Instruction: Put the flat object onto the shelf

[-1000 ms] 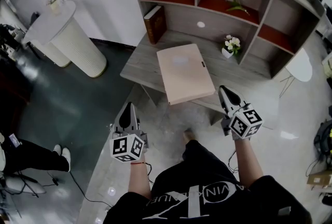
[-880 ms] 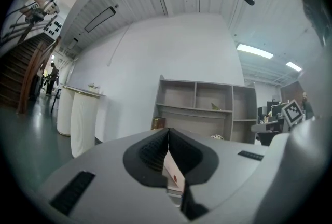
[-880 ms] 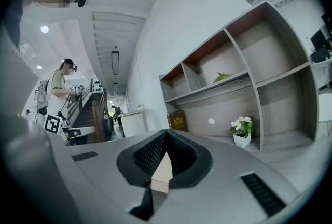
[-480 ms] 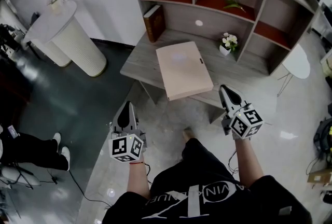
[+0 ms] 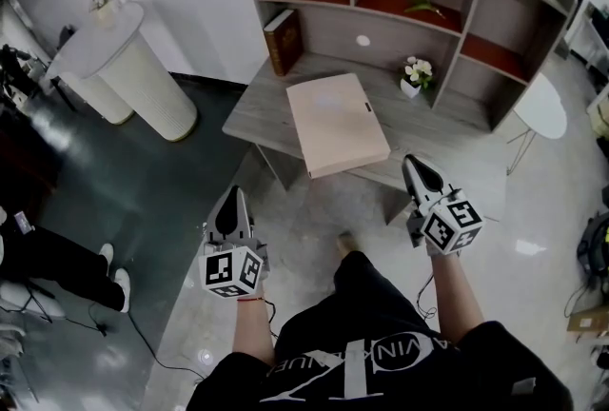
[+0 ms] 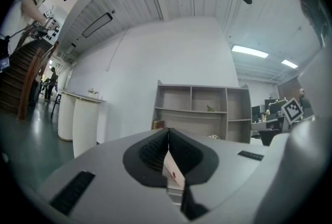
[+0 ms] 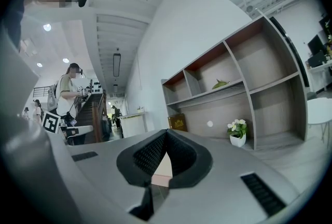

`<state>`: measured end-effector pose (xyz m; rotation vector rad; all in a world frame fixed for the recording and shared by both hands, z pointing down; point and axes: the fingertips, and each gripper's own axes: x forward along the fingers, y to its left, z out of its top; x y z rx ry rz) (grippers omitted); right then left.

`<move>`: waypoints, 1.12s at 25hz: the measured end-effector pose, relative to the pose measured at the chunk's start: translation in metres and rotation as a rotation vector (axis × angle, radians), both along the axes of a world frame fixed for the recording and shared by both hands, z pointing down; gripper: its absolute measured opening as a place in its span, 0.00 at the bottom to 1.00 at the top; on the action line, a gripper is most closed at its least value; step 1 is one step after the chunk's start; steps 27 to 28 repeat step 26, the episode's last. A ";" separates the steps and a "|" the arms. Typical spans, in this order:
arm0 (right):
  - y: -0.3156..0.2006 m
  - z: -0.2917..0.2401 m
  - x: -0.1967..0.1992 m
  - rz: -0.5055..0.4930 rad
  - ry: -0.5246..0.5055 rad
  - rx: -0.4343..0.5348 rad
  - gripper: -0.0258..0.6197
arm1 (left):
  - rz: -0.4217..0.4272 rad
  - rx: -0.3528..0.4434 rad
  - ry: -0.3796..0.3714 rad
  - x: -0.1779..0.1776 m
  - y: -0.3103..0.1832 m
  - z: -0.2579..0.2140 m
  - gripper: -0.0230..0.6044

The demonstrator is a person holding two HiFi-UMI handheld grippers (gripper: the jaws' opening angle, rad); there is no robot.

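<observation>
Near frame centre, the flat object (image 5: 338,124) lies on the bench (image 5: 262,111); lower down, the left hand-held gripper (image 5: 234,194) and right hand-held gripper (image 5: 409,162) are both clenched, empty.

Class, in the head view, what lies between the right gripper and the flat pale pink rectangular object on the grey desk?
The head view shows only bare grey wooden desk between the right gripper and the flat pale pink object.

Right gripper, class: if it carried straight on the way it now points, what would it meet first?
Probably the flat pink box on the desk: it shows in line past the right gripper's shut tongs. Depth is unclear, so the desk's edge might come first.
</observation>
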<state>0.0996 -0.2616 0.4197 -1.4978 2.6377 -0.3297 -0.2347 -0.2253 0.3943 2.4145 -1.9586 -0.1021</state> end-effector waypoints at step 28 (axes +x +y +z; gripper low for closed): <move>0.035 0.001 -0.001 0.019 -0.007 0.013 0.05 | -0.003 0.013 -0.012 -0.006 0.033 -0.003 0.04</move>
